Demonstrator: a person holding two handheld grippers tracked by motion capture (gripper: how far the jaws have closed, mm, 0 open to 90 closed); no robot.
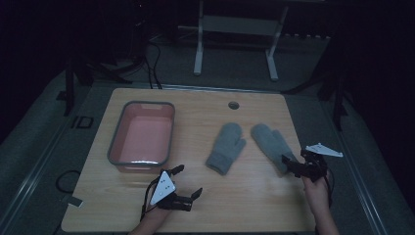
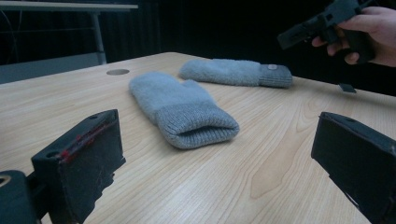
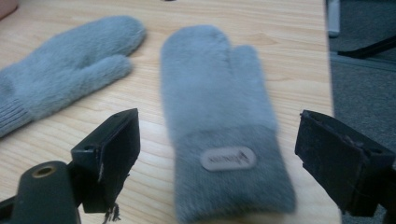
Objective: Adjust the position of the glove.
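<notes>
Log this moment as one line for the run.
right gripper: open, over right mitten cuff | left gripper: open, empty | left mitten: flat on table | pink tub: empty

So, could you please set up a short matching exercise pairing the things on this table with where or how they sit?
Things:
1. pink bin
2. left mitten
3. right mitten
4. left claw

Places or states:
A. cuff lies between the open jaws of the right claw
B. open, over bare wood near the table's front edge
C. on the left half of the table, with nothing in it
D. flat near the middle of the table, no claw touching it

Pairs: 1-C, 2-D, 3-A, 4-B
</notes>
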